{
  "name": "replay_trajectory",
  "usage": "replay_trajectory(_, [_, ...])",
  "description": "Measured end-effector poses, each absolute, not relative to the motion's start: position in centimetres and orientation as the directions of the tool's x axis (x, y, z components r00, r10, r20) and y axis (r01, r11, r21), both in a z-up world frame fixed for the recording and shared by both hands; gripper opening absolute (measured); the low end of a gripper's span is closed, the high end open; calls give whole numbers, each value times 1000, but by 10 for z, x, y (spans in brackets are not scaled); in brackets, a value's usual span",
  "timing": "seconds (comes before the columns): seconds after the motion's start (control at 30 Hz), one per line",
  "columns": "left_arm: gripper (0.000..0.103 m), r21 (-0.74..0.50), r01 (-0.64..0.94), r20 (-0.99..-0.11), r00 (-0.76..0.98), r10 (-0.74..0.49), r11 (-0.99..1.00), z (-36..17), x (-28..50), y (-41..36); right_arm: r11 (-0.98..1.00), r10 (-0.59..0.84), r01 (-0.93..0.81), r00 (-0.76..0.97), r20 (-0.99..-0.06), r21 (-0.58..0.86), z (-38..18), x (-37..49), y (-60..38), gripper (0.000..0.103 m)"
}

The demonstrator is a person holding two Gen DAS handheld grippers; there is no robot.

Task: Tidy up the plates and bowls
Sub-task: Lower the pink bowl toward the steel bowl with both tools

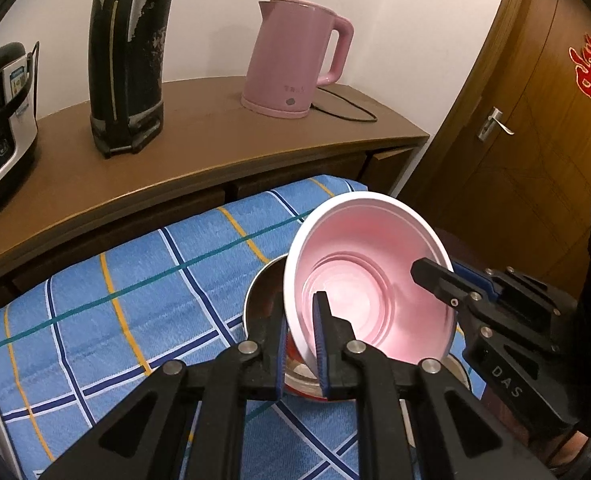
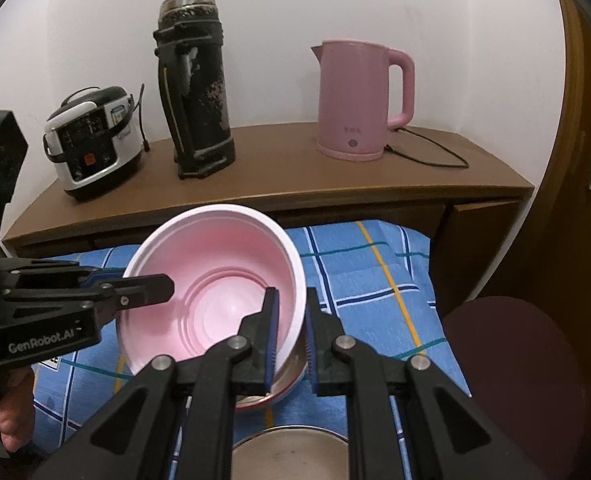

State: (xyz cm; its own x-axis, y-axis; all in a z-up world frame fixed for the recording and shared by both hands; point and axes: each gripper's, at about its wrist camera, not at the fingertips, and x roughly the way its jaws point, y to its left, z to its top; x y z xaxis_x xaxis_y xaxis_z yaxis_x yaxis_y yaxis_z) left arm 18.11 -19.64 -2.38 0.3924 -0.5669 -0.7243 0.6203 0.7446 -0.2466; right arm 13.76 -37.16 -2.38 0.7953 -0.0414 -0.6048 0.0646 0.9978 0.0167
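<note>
A pink bowl with a white rim (image 1: 359,276) is held tilted above a steel bowl with a red outside (image 1: 261,300) on the blue checked cloth. My left gripper (image 1: 301,344) is shut on the pink bowl's near-left rim. My right gripper (image 2: 291,332) is shut on the opposite rim of the pink bowl (image 2: 215,280); it also shows in the left wrist view (image 1: 439,280). In the right wrist view the steel bowl (image 2: 291,380) sits just under the pink one, and a second steel dish (image 2: 291,452) lies nearer the camera.
A wooden sideboard (image 2: 275,184) behind the cloth carries a rice cooker (image 2: 91,140), a black thermos (image 2: 195,92) and a pink kettle (image 2: 355,100) with its cord. A wooden door (image 1: 535,140) is at right. A dark round stool (image 2: 507,360) stands right of the cloth.
</note>
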Motion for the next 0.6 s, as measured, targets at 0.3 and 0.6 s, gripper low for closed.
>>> replay_trajectory(0.3, [13, -235, 614, -734, 396, -551, 754, -27, 183, -196, 998, -41, 61, 772, -635, 10, -36, 143, -371, 12])
replay_trajectory(0.6, [13, -228, 617, -749, 382, -540, 753, -34, 186, -200, 998, -49, 68, 765, -643, 5, -38, 147, -372, 13])
